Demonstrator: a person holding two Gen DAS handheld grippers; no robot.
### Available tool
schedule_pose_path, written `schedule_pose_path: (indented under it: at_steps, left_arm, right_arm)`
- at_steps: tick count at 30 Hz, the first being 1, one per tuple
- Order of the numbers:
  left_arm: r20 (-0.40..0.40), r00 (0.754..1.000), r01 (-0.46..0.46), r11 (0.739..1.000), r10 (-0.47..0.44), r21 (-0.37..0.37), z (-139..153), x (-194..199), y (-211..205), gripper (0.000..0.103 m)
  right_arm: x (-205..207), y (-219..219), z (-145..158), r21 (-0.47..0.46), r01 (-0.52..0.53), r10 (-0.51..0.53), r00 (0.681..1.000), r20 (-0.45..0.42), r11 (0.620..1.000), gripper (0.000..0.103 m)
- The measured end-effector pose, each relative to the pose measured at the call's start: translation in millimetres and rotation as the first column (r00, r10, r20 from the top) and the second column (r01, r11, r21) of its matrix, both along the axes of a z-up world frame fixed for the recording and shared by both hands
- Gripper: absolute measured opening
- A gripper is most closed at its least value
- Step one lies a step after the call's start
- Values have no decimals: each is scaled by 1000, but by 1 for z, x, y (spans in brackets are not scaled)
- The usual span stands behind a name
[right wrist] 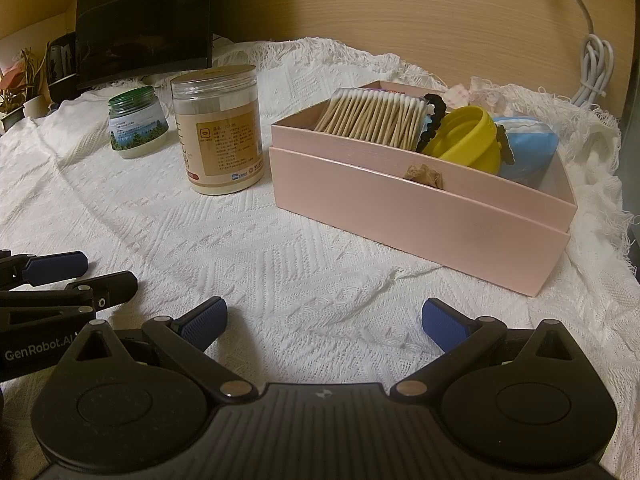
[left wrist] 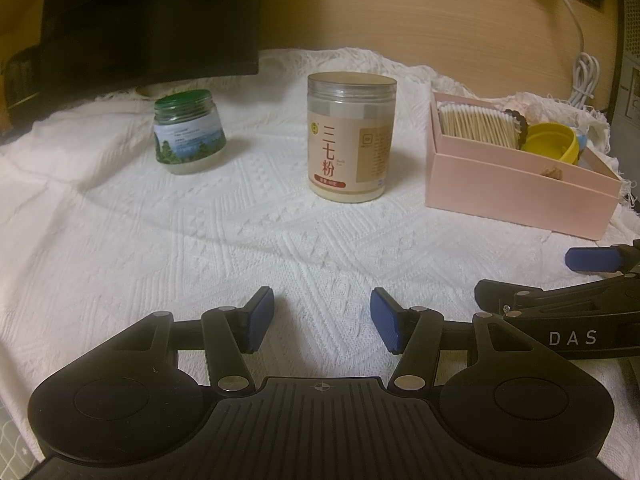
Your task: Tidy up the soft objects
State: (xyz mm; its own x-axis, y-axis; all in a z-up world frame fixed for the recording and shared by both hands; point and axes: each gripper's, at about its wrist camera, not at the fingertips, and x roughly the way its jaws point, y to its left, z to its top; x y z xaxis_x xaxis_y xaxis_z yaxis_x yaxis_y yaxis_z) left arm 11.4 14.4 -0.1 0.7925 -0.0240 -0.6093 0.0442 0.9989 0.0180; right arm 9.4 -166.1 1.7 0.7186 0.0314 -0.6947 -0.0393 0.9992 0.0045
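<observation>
Beyond both released, empty jaws, a pink cardboard box (right wrist: 420, 208) holding cotton swabs (right wrist: 372, 118) sits on the white woven cloth (left wrist: 200, 240); only the right wrist view shows its blue packet (right wrist: 528, 142).

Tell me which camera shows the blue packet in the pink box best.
The right wrist view: the blue packet shows plainly behind the yellow cup. The left wrist view shows only a sliver past the cup.

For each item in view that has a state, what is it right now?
left hand-held gripper: open, holding nothing
right hand-held gripper: open, holding nothing
pink box: lidless, filled
cotton swabs: packed in the box's left end
yellow cup: tilted inside the box
tall jar: upright, lid on
green jar: upright, lid on
</observation>
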Motion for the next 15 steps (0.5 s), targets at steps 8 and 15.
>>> schedule_pose_path:
  at_steps: [8, 15]
  left_arm:
    - [2, 1000, -1, 1000, 1, 5, 0, 0, 0, 59]
    - [3, 1000, 4, 1000, -4, -1, 0, -1, 0, 58]
  right_arm:
    - [0, 0, 0, 0, 0, 0, 1000, 0, 1000, 103]
    - [0, 0, 0, 0, 0, 0, 1000, 0, 1000, 103]
